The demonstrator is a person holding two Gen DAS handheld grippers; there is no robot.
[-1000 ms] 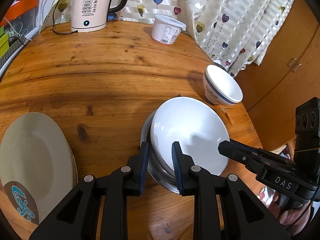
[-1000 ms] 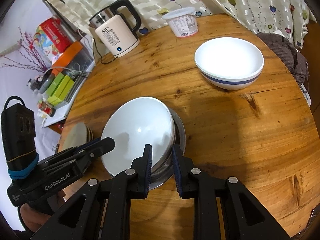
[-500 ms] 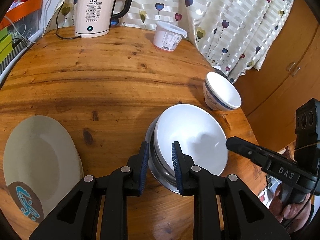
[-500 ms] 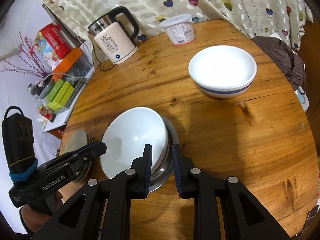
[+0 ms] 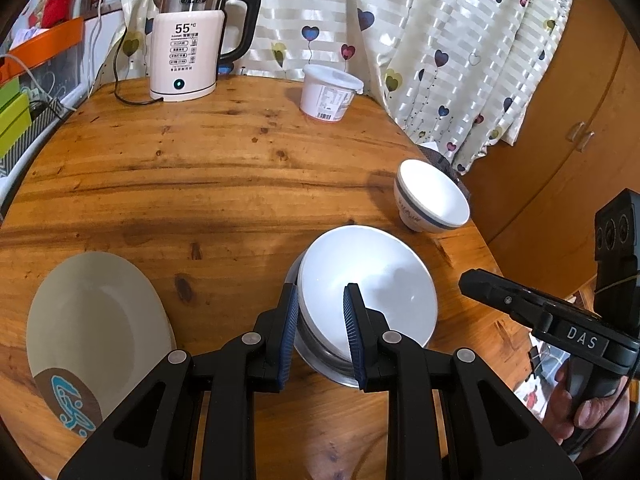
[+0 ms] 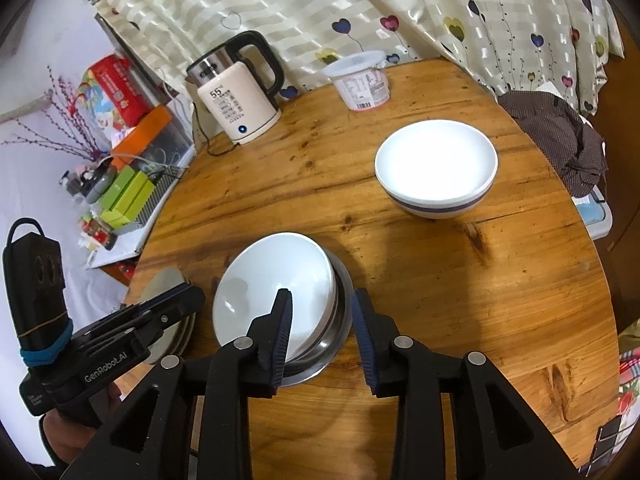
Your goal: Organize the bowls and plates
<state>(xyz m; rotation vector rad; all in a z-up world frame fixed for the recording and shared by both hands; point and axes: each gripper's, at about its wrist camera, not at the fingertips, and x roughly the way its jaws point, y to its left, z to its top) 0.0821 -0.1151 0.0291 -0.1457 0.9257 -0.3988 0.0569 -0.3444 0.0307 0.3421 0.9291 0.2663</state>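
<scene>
A round wooden surface fills both wrist views. Near its front edge sits a white bowl nested in a steel bowl, tilted slightly within it.

In the left wrist view, the left gripper points at this stack from 6 o'clock. Its blue-padded fingers stand a little apart, astride the near rim of the white bowl; whether they touch the rim cannot be told. At 8 o'clock lies a stack of beige plates, the top one bearing a brown and blue mark. At 2 o'clock from the stack, a white bowl with a blue band stands near the surface's edge.

In the right wrist view, the right gripper also faces the stack, its fingers apart with nothing between them, one over the white bowl's near side and the other just beside the steel bowl. The white bowl shows at centre and the blue-banded bowl at 1 o'clock, well apart from it.

At the far side, a cream electric kettle reading 55 stands at 11 o'clock, and a lidded white plastic tub at 12 o'clock, before a curtain with hearts.
</scene>
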